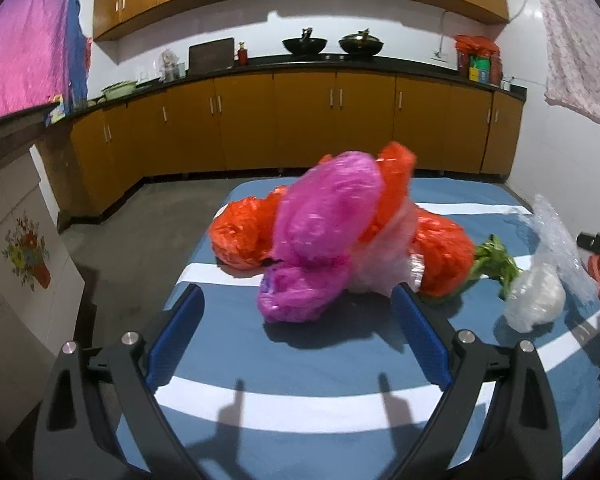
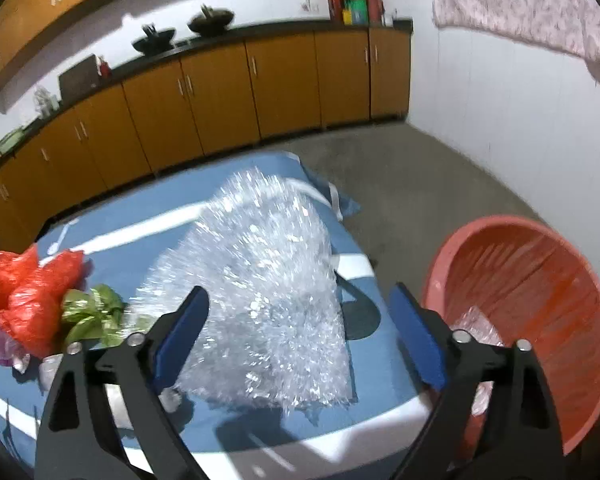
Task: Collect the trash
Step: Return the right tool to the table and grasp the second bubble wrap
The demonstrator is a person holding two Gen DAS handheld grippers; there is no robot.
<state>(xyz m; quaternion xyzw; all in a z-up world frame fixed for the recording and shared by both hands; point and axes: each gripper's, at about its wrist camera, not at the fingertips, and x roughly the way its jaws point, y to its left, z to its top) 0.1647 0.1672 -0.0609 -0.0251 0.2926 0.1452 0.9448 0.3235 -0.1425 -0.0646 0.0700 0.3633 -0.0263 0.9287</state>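
Left gripper (image 1: 298,304): I hold its fingers wide, empty, before the pink plastic bag (image 1: 324,216).
Right gripper (image 2: 300,308): fingers wide around the bubble wrap (image 2: 260,280), not pinching.
Trash: heaped on the blue striped tabletop (image 1: 228,352); red basket (image 2: 540,280) beside it.
Risk: I expect slippery film to slide free, or the tangled orange bags (image 1: 240,236) and greens (image 1: 494,260) to drag along.
Textures: crinkled, limp, glossy.
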